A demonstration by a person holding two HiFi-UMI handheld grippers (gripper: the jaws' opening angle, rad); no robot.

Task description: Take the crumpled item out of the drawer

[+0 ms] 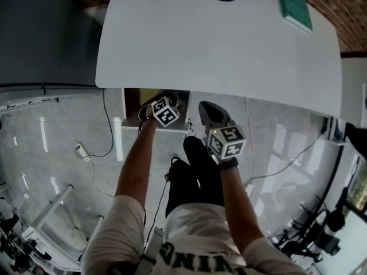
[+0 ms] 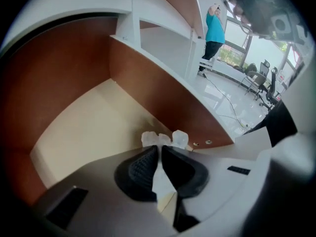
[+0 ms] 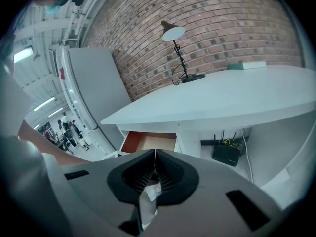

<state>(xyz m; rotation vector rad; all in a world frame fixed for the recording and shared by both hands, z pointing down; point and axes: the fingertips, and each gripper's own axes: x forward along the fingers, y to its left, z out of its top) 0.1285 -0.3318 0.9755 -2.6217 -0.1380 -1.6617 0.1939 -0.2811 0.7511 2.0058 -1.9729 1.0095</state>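
The drawer stands pulled out under the white desk; its pale floor and brown walls fill the left gripper view. My left gripper reaches inside it, shut on the crumpled white item, whose lumps stick out past the jaw tips. From the head view this gripper sits at the drawer's mouth and the item is hidden. My right gripper hangs outside, right of the drawer. Its jaws are shut, with a pale scrap showing behind the pads. The drawer lies ahead of it.
A black desk lamp and a green book are on the desk. A router and cables lie on the glossy floor. A grey cabinet stands left. A person in teal is far off.
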